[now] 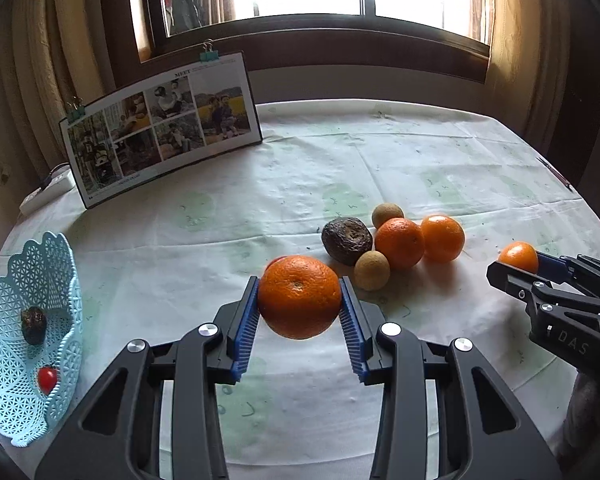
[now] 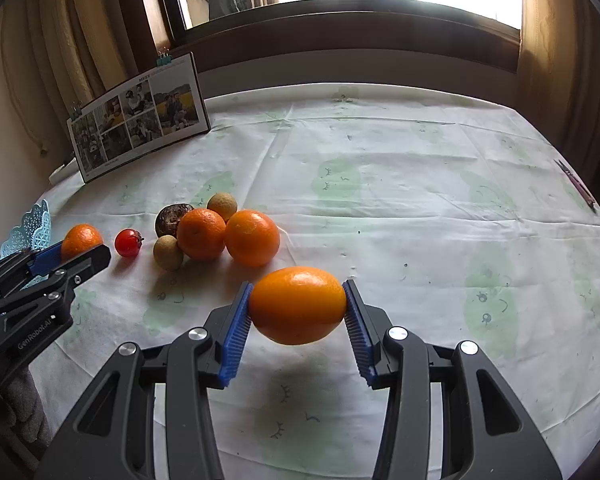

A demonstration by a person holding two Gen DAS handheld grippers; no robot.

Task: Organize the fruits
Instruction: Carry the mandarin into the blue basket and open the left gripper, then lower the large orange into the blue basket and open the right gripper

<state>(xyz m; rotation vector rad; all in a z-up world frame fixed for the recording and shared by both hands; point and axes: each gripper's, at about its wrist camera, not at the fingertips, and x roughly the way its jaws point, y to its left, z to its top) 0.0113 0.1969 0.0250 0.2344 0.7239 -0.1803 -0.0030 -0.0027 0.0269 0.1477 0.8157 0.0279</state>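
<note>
the left hand-held gripper (image 1: 300, 308) is pinching a big orange (image 1: 299, 297), lifted off the table (image 1: 420, 152). the right hand-held gripper (image 2: 298, 308) is pinching a small orange (image 2: 297, 305) up in the air too. the blue basket (image 1: 4, 360) sits at the far left with two fruits inside. to do it well, carry each orange low, go slow, and let go only over the basket.
</note>
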